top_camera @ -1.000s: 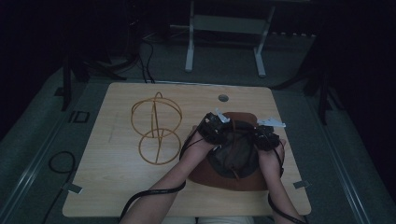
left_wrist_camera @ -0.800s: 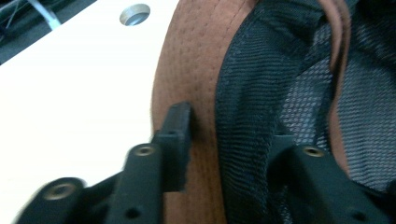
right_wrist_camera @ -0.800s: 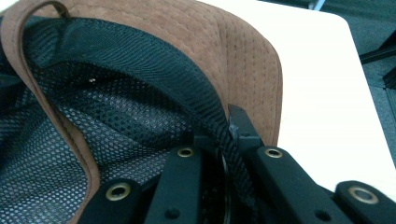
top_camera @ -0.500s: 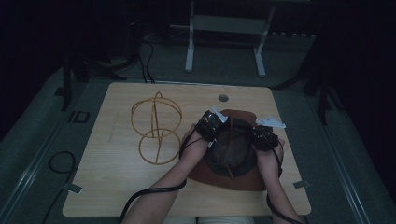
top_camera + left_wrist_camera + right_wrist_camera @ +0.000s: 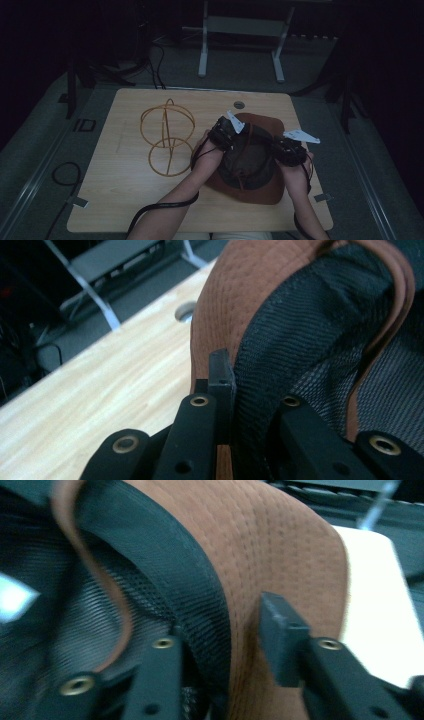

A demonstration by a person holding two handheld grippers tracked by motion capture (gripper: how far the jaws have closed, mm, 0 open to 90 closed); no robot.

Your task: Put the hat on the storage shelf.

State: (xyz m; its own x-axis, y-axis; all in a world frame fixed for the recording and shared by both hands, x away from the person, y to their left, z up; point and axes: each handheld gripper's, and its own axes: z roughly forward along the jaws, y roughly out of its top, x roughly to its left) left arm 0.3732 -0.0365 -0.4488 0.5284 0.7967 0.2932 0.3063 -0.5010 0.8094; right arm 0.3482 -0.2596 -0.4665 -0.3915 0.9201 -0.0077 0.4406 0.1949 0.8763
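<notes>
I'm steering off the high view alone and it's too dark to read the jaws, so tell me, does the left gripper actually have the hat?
Observer: Yes. In the left gripper view the left gripper is shut on the hat's black mesh inner band, one jaw outside, one inside.
Operator: And the right one?
Observer: The right gripper straddles the same band and brown brim, but a gap shows at its outer jaw; not clamped.
Operator: Which way up is the hat?
Observer: Upside down; both gripper views look into its mesh lining.
</notes>
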